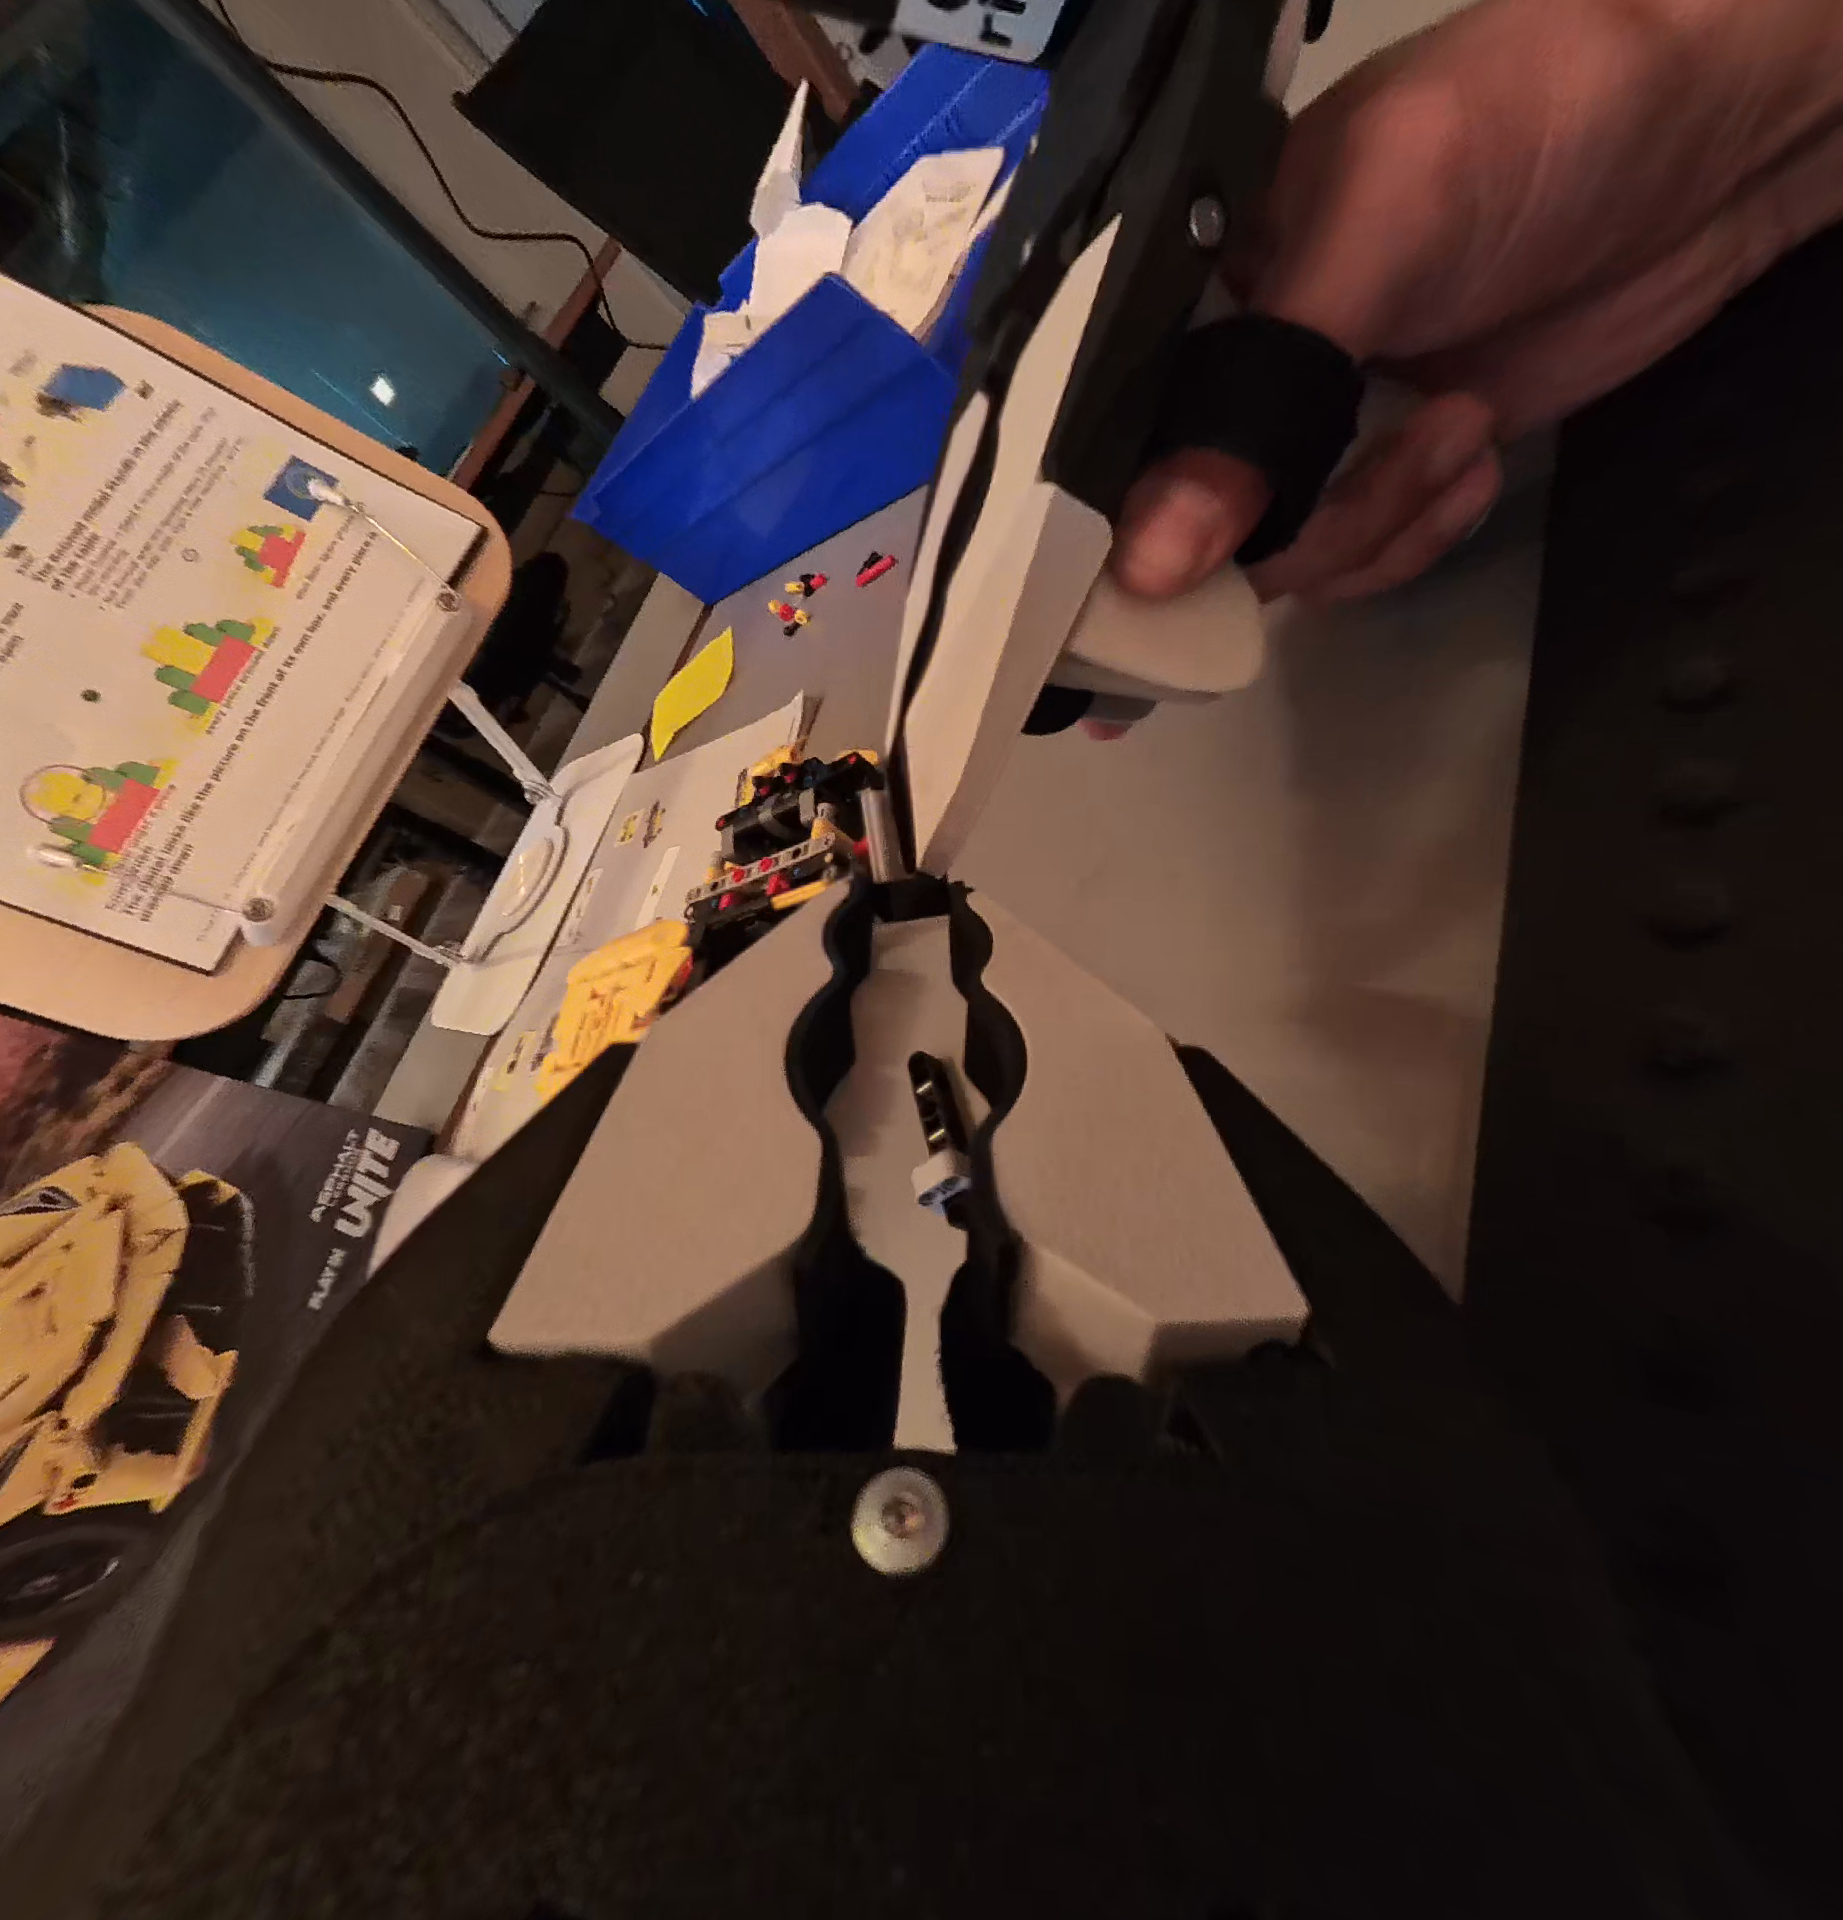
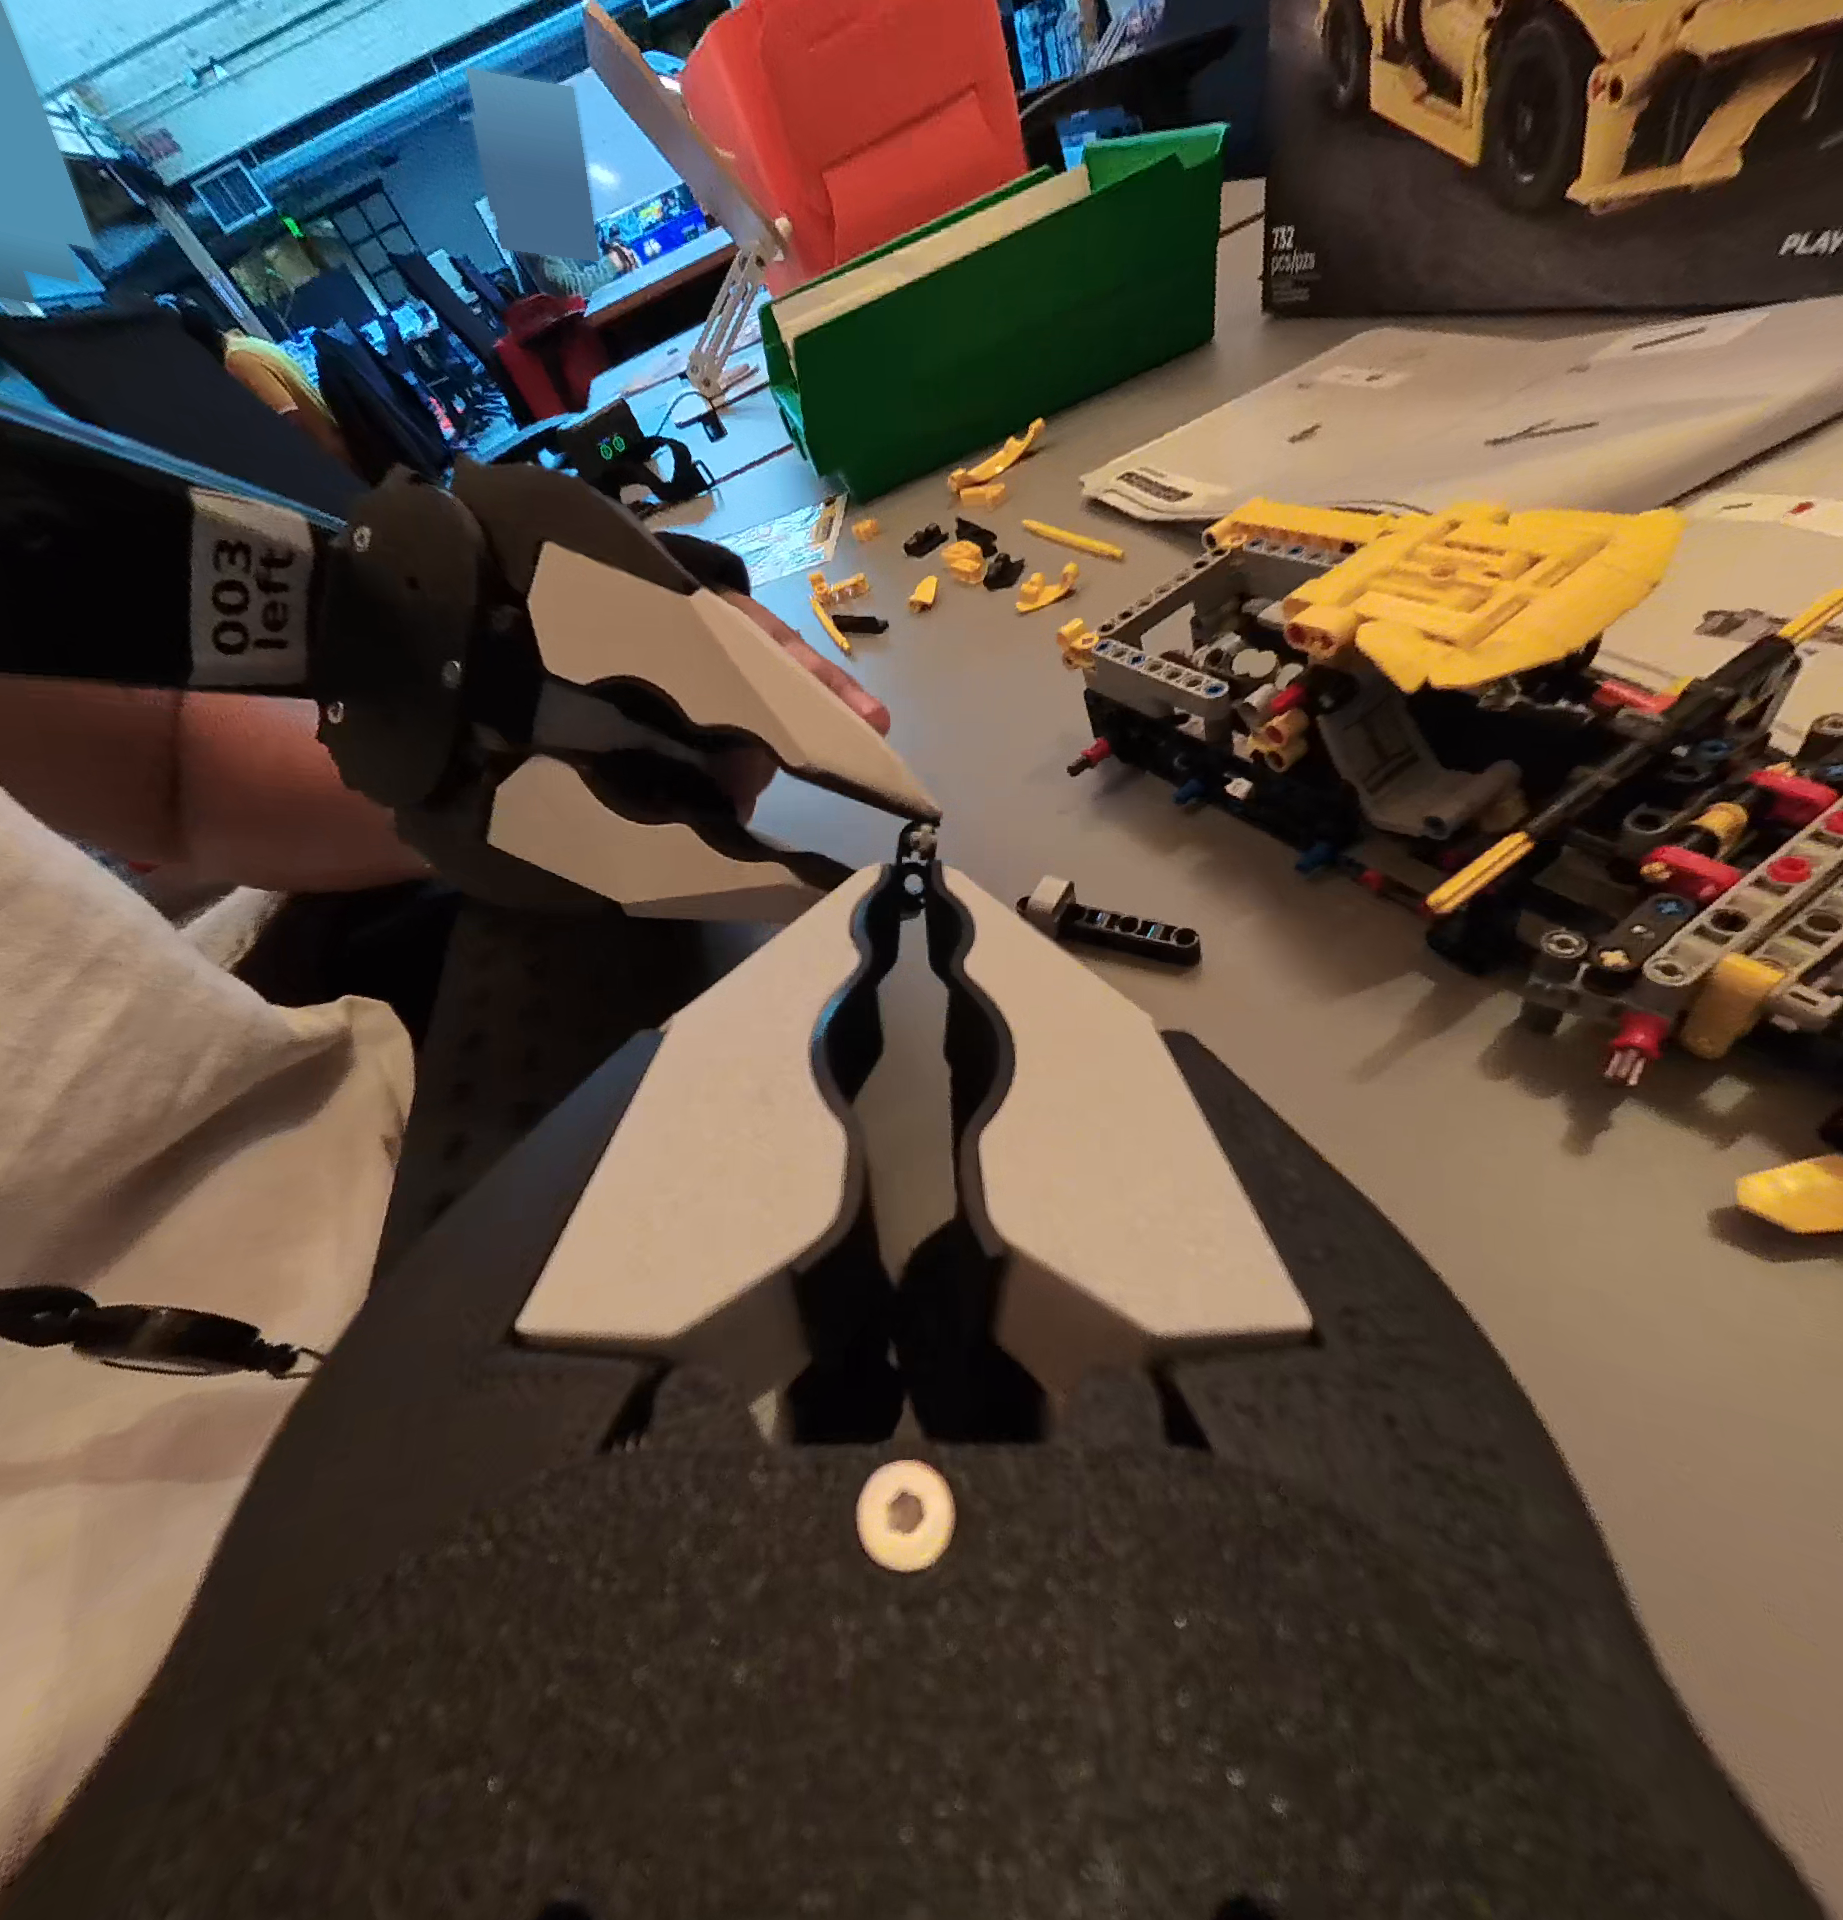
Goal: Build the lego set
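Left gripper [image 2: 922, 826]: grey-and-black fingers pinched on a tiny pin, tip to tip with the right gripper [image 2: 915, 883], which is clamped on a small black perforated lego piece [image 2: 914, 881]. Black lego beam with grey connector [image 2: 1109, 920]: loose on the grey table [image 2: 1416, 1195]. Yellow-and-grey part-built lego car chassis [image 2: 1468, 707]: far right. Step, likely: seating the pin; next calls for exact alignment, then a firm push.

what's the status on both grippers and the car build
Right gripper shut on small black piece. Left gripper meets it tip to tip. Half-built car untouched. Nothing in the way.

Loose beam [image 2: 1109, 921] on table [image 2: 1416, 1351] between claw tips [image 2: 915, 871] and car chassis [image 2: 1468, 748], box [image 2: 1571, 156] behind.
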Tool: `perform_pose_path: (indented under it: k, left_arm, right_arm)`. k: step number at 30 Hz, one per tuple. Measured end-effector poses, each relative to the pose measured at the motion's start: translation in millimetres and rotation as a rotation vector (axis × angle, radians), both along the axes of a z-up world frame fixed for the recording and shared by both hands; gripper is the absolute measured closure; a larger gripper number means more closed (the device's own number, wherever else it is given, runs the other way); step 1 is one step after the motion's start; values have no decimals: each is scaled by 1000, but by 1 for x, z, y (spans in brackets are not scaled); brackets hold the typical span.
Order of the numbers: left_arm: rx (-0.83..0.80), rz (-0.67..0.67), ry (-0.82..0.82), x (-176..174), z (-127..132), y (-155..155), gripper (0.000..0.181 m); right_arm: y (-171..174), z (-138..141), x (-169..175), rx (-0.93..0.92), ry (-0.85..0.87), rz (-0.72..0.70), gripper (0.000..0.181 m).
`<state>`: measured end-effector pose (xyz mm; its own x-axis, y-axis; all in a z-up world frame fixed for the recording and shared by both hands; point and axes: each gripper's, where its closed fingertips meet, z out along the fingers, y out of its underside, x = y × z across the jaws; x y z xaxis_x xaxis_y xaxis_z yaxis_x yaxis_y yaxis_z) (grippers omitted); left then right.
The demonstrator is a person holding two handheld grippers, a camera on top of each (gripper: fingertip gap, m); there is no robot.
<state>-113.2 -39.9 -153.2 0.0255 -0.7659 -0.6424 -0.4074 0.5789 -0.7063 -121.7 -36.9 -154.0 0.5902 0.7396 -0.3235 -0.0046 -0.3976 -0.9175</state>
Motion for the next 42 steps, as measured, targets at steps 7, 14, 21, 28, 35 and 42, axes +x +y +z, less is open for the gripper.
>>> perform_pose_path:
  k: [7,14,21,28,35,42]
  left_arm:
    - [-52,1,-24,2,1,4,166]
    - [-595,-38,-132,-1,7,15,166]
    - [-1211,-188,-238,-5,18,12,166]
    - [-1247,-223,-198,-5,14,5,166]
    - [-1326,-232,-224,-4,14,8,166]
    - [-1378,-289,-253,-5,23,6,166]
  right_arm:
    - [1,6,5,-47,115,11,170]
    - [12,-1,10,212,-257,-152,137]
    - [19,18,0,453,-463,-243,135]
    - [14,13,-6,459,-483,-192,155]
    - [17,12,-5,421,-457,-202,158]
    - [15,20,-5,436,-408,-205,165]
